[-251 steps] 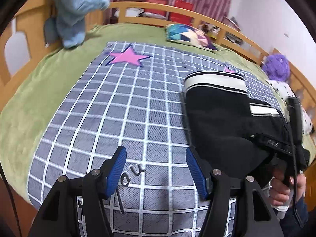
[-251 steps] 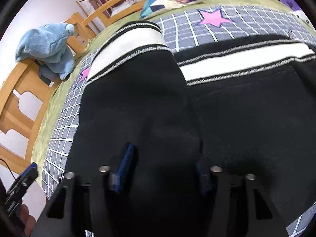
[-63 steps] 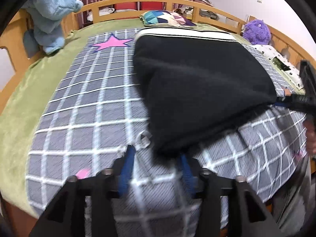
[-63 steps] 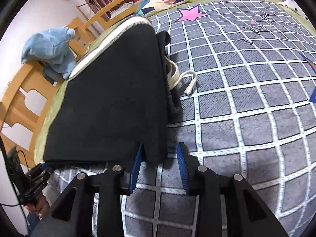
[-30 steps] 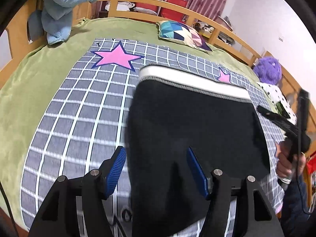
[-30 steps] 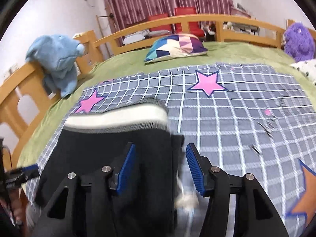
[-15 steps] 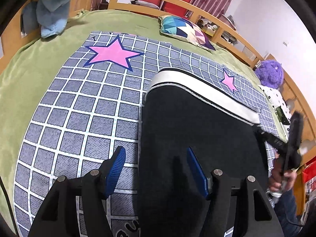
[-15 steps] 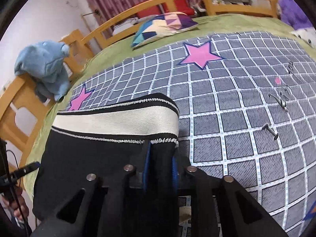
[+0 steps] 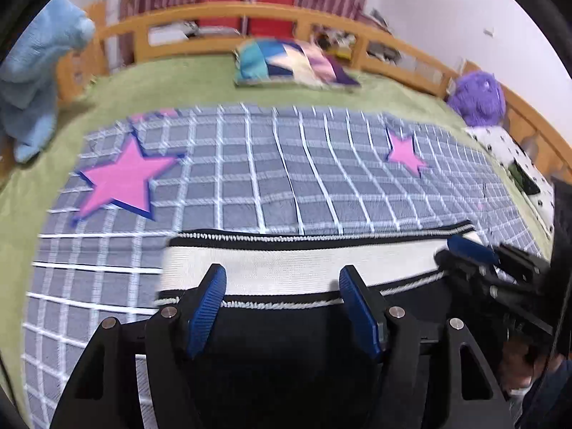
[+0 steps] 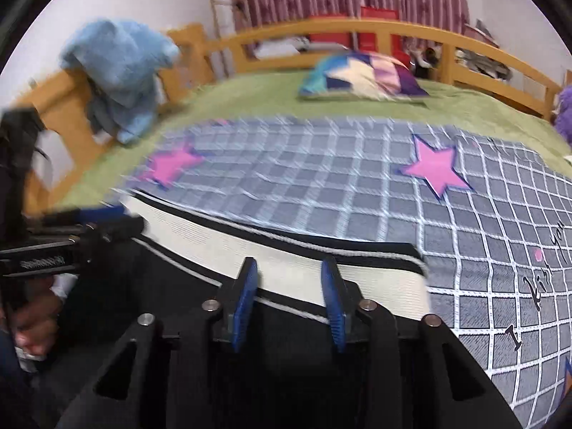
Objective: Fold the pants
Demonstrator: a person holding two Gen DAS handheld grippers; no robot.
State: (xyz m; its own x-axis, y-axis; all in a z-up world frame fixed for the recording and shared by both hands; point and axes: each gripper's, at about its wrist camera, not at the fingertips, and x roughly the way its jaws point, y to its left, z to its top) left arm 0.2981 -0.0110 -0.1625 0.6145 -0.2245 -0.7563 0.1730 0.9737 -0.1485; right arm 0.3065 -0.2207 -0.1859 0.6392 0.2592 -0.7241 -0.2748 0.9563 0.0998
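The black pants [image 9: 286, 339] with a white ribbed waistband [image 9: 296, 268] lie folded on the grey checked blanket [image 9: 286, 178]. The waistband faces away from me. My left gripper [image 9: 282, 286] is open and empty, its blue pads over the waistband's left part. My right gripper [image 10: 291, 279] is open and empty over the waistband [image 10: 286, 261] near its right end. Each gripper shows in the other's view, the right one [image 9: 472, 250] at the waistband's right end, the left one [image 10: 100, 218] at its left end.
The bed has a green cover [image 9: 214, 78] and a wooden rail [image 9: 250, 14] around it. A blue plush toy [image 10: 121, 71] hangs at the left corner. A patchwork pillow [image 9: 293, 64] lies at the far side and a purple plush [image 9: 479, 96] at the right.
My right gripper has opened and let go of the waistband edge. Both grippers have pulled back toward the near side, and the pants lie flat and low in both views.
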